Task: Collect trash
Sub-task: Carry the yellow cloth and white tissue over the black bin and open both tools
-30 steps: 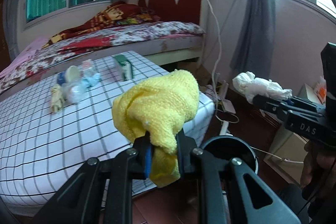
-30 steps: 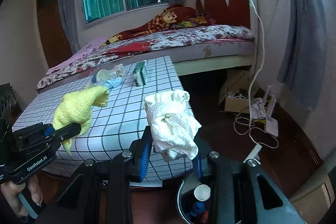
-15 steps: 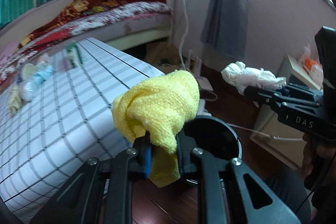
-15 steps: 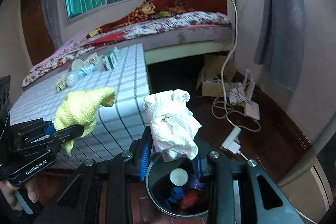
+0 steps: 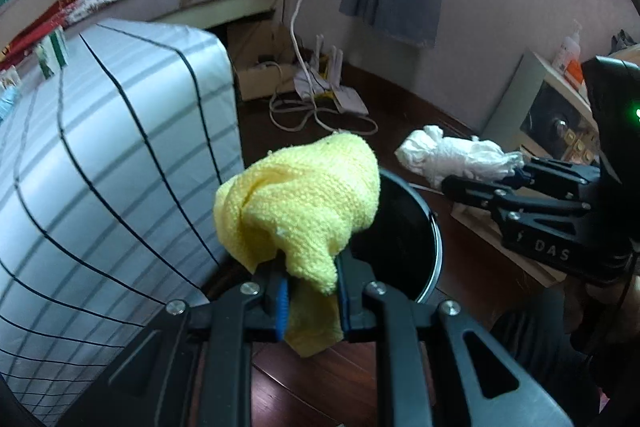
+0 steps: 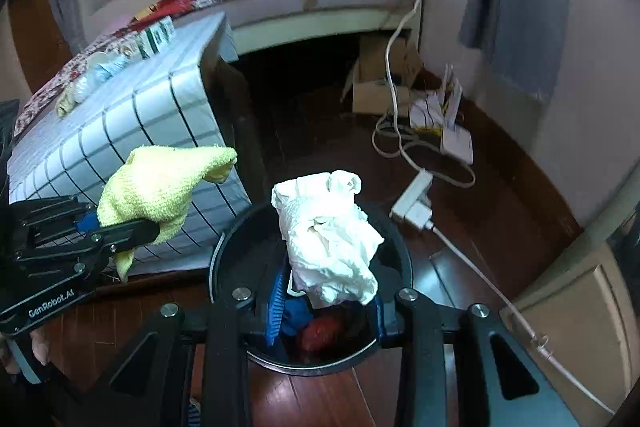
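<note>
With the left gripper point(image 5: 310, 301) pinching a yellow cloth point(image 5: 304, 203) and the right gripper point(image 6: 324, 311) pinching a white tissue wad point(image 6: 328, 239) in their jaws, both are hovering over the black bin point(image 6: 224, 247), so each should be centring above the opening before letting go.

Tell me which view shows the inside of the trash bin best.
The right wrist view: it looks down into the black trash bin, showing blue and red trash inside. In the left wrist view the yellow cloth hides most of the bin, leaving only rim and dark interior.
</note>
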### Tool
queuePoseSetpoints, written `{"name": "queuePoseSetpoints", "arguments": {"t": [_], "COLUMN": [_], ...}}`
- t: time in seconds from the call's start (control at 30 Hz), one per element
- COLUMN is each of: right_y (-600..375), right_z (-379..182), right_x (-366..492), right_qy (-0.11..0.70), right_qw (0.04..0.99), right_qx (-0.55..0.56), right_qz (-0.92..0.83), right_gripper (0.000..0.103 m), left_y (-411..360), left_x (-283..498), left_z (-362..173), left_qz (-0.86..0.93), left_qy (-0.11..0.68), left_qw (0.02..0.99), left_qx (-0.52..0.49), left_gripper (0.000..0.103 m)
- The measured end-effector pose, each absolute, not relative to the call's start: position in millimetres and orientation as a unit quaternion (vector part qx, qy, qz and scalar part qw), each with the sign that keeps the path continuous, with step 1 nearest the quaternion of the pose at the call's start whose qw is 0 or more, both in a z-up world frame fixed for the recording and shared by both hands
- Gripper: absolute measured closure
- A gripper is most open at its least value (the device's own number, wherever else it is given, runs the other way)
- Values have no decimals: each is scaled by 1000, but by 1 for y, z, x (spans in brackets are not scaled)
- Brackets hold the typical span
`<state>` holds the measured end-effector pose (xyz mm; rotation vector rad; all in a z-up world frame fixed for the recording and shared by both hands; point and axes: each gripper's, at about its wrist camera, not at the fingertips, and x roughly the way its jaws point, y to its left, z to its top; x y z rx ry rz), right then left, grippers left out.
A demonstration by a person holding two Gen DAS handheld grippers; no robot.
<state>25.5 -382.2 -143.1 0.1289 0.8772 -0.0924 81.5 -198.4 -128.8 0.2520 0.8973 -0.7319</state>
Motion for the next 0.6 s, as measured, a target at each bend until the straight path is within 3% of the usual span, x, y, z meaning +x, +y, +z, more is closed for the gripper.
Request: {"name": "queuePoseSetpoints", "arguments": {"t": [0.5,0.57,0.6], "right_y": [-387,-388,-389], "right_z": [-192,-197,-201], "right_x": [51,54,56], "right_qy": [474,479,484], "right_qw": [877,874,872], "right_qx": [73,75,70], "right_qz": [-24,-20,-26], "right_gripper": [67,66,64], "left_y": [-216,-218,-218], "left_x": [98,98,99], "left_z": [-170,-176,-179], "left_qz": [-360,-365,-359], "left_qy": [482,487,493], "left_qw": [793,788,787], "left_qx": [100,92,91], "left_gripper": [81,69,47]}}
